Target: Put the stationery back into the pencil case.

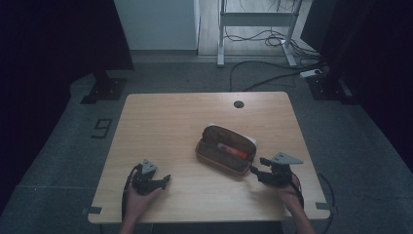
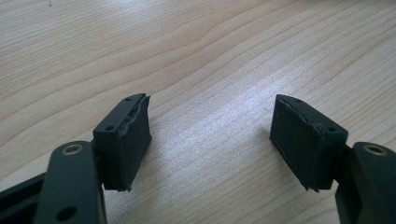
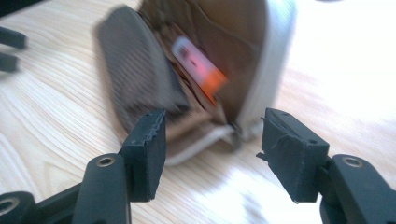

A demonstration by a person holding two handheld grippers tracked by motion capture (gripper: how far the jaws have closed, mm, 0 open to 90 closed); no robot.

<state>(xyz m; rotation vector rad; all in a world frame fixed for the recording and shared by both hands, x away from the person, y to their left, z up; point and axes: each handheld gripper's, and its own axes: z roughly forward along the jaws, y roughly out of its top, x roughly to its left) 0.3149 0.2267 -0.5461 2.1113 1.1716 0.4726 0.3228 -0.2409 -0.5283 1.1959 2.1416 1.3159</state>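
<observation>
my right hand-held gripper [image 1: 256, 171] sits low over the worktop [image 1: 170, 126] with its jaws spread wide and nothing between them; in the right gripper view [image 3: 212, 140] the gap between the two pads frames the near end of the brown pencil case [image 3: 196, 79], which lies just ahead of the tips, close but not touching as far as i can tell. the pencil case [image 1: 226, 148] lies open near the middle of the worktop, just to the left of and beyond that hand-held gripper, with an orange and white item [image 1: 232, 149] inside it. my left hand-held gripper [image 1: 165, 180] rests well apart from the case, toward the near left, its jaws also spread wide over bare wood in the left gripper view [image 2: 210, 140], holding nothing.
</observation>
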